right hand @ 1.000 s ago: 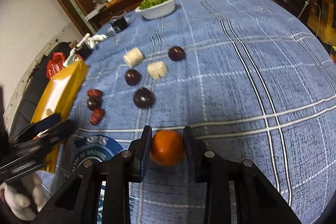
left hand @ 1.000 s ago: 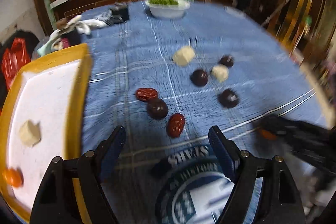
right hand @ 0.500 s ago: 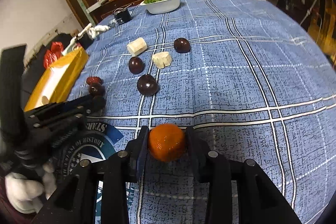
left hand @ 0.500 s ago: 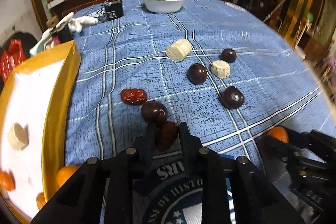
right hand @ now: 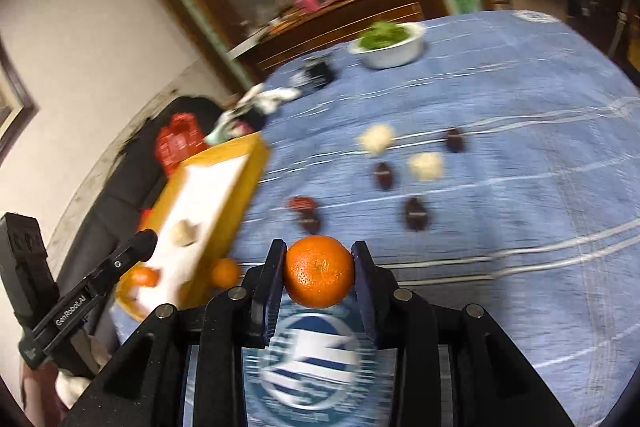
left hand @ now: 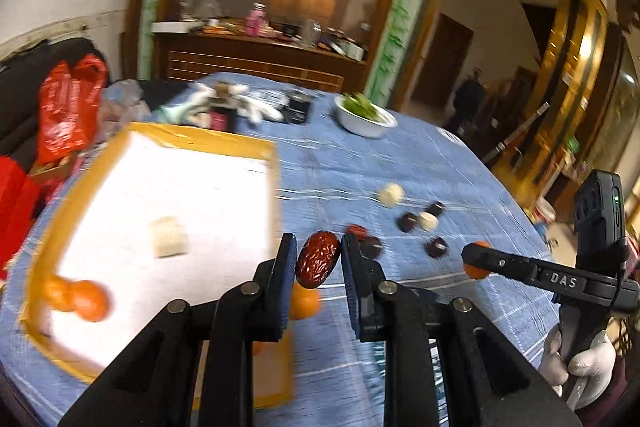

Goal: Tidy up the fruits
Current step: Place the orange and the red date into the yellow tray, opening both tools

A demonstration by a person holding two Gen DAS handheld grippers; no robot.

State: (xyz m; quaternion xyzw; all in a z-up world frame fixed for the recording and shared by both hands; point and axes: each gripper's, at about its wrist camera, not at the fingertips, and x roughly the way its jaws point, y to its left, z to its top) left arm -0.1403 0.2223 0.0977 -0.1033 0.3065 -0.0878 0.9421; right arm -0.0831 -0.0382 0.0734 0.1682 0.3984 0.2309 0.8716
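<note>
My left gripper point(left hand: 319, 261) is shut on a wrinkled red date point(left hand: 318, 259) and holds it in the air above the table, just right of the yellow tray point(left hand: 276, 163). My right gripper point(right hand: 318, 271) is shut on an orange mandarin point(right hand: 318, 271), also lifted above the blue cloth. The tray's white floor holds a pale cube point(left hand: 168, 237) and mandarins point(left hand: 86, 299). One mandarin point(right hand: 226, 271) lies on the cloth beside the tray. Another red date point(right hand: 301, 203), several dark round fruits point(right hand: 416, 214) and pale chunks point(right hand: 426, 166) lie scattered on the cloth.
A white bowl of greens point(right hand: 390, 45) stands at the table's far side. White gloves and small dark boxes point(left hand: 298, 107) lie behind the tray. A red bag point(left hand: 70, 107) sits off the table's left. A round blue-and-white logo point(right hand: 316, 359) marks the near cloth.
My left gripper closed on the red date, lifted it off the cloth and swung left toward the tray. My right gripper rose with the mandarin still in it.
</note>
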